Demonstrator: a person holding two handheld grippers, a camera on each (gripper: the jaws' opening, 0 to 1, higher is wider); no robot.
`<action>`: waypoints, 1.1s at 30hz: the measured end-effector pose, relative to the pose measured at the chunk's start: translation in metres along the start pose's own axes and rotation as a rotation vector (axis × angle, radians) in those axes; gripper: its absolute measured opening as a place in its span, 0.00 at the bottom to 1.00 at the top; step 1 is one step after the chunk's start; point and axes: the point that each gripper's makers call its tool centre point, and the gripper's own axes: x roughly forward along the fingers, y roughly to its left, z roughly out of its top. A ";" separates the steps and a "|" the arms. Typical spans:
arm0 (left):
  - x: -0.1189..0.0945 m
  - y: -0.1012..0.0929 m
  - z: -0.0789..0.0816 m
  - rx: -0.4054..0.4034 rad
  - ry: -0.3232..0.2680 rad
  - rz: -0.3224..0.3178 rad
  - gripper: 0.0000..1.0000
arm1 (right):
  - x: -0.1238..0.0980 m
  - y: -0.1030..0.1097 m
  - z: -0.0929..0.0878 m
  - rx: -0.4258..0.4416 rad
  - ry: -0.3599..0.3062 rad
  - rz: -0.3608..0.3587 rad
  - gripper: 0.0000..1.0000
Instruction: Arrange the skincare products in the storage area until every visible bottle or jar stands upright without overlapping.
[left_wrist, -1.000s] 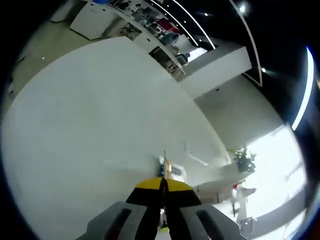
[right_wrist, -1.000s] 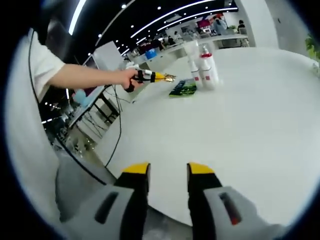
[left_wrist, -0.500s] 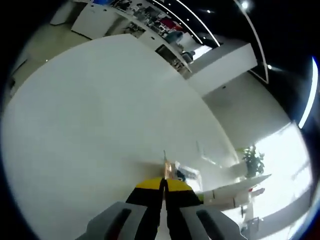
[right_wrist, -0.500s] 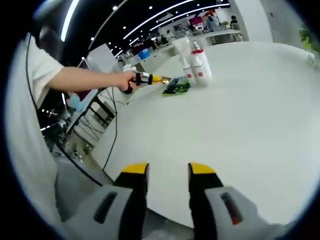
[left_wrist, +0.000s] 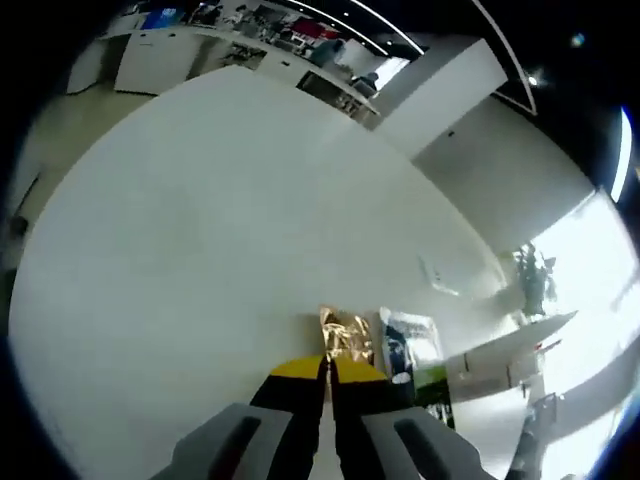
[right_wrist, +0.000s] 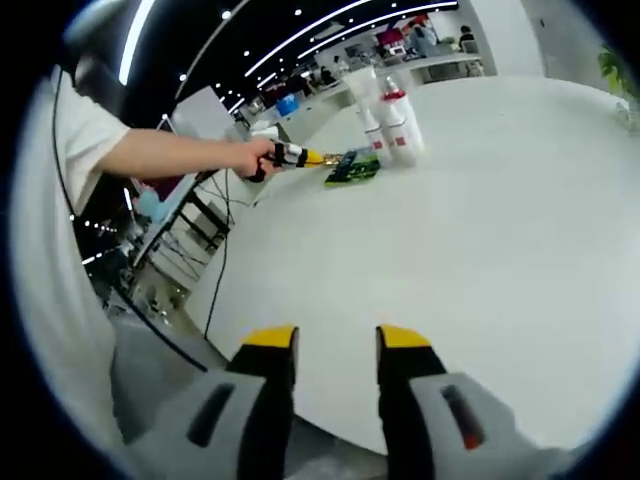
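In the right gripper view, a person's bare forearm stretches in from nine o'clock, sleeve at the shoulder, the hand wrapped round the left gripper. Its yellow tips are pressed together, pinching a crinkled gold packet at its near edge, in the left gripper view! Just right of that packet lies a flat green-and-blue pack, resting on the white table.

Over at one o'clock from the left gripper in the right gripper view stand two white bottles with red labels, upright, side by side and touching or nearly so, with a taller pale container behind.

The right gripper hovers at the table's near edge, jaws parted, holding nothing. Wide open tabletop ahead and to three o'clock.
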 end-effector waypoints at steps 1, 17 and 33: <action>0.001 0.001 0.000 0.013 0.004 0.009 0.02 | 0.000 0.000 0.000 0.001 0.000 0.000 0.32; -0.006 0.015 0.011 0.007 0.004 0.075 0.23 | 0.000 0.000 0.000 0.007 0.000 0.006 0.32; -0.119 0.108 -0.017 0.592 0.419 0.349 0.42 | 0.000 0.008 0.003 0.001 -0.018 0.040 0.32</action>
